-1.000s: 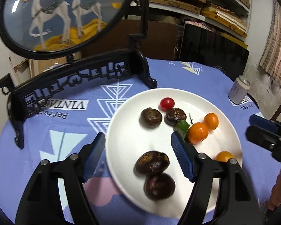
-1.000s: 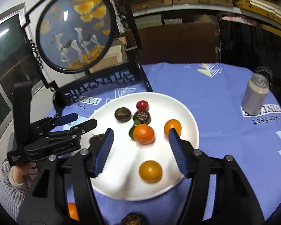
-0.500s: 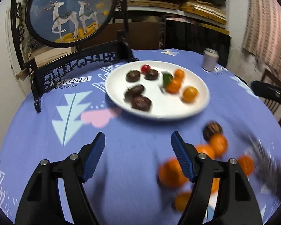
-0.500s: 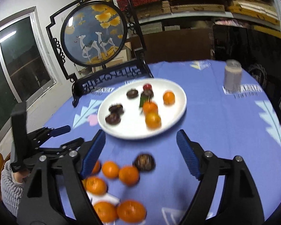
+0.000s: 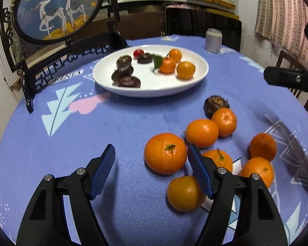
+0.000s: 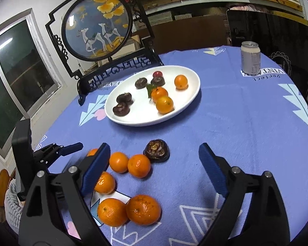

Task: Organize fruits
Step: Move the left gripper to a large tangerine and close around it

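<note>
A white plate (image 5: 149, 94) at the middle of the round table holds several dark brown fruits, a small red one and three oranges. Nearer on the blue cloth lie several loose oranges and one dark brown fruit (image 6: 157, 150). My left gripper (image 5: 151, 150) hovers low over the cloth, jaws opening. A large orange (image 5: 165, 153) sits just ahead by its right finger, and no pad presses on it. My right gripper (image 6: 154, 149) is wide, jaws still opening, with the loose dark fruit ahead between its fingertips, untouched. Each gripper shows at the edge of the other's view.
A grey drink can (image 6: 250, 59) stands at the far right of the table. A round deer picture on a black stand (image 6: 96, 26) rises behind the plate. Shelves and a dark panel fill the back; a window is at the left. A sleeve shows at the lower left.
Both grippers have drawn back from over the plate to the near side of the table, bringing the loose oranges into view. The right jaws have spread wider.
</note>
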A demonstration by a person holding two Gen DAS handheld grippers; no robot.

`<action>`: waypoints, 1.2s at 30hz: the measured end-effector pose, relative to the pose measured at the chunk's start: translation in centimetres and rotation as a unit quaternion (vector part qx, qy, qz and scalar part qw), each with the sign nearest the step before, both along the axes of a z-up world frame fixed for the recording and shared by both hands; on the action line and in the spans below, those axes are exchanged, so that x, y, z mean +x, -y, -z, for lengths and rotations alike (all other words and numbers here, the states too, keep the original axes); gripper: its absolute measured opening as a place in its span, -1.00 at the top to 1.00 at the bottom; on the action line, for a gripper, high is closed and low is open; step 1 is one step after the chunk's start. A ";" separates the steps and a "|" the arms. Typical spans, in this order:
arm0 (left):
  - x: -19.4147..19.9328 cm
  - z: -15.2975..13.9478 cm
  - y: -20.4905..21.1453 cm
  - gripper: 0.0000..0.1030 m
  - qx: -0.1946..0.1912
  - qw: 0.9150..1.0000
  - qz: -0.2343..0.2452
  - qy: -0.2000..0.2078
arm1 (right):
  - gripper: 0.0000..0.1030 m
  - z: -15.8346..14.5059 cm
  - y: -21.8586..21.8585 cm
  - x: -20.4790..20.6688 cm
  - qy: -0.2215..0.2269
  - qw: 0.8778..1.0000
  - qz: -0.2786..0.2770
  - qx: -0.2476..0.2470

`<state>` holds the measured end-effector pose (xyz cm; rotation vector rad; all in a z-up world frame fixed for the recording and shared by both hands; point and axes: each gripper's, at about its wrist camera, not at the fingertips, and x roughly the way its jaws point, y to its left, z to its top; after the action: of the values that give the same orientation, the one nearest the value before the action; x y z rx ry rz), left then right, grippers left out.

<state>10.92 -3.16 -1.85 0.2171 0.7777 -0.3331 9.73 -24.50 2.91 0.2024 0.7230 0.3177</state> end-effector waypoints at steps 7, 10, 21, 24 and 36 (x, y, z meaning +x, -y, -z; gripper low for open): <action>1.2 0.4 -1.8 -0.97 -0.004 0.999 -0.041 -0.010 | -0.77 0.5 0.1 0.3 -0.014 1.000 0.006 0.003; 1.9 0.3 -3.2 -0.97 0.006 0.997 -0.081 0.005 | -0.77 0.6 -0.2 0.2 -0.012 1.000 0.001 -0.002; 1.9 0.4 -2.8 -0.97 0.023 0.997 -0.070 0.007 | -0.56 2.6 -2.2 0.7 -0.025 0.996 -0.015 -0.080; 2.1 0.4 -3.3 -0.97 0.013 0.997 -0.079 0.000 | -0.44 3.0 -2.8 0.4 -0.029 0.996 -0.033 -0.082; 1.6 0.3 -2.2 -0.97 0.009 0.999 -0.050 0.005 | 0.20 4.5 -5.5 0.5 -0.037 0.990 -0.063 -0.119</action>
<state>12.56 -0.95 -2.15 0.1959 0.7785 -0.2311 10.19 -18.96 -1.55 -0.0590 0.8430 0.3413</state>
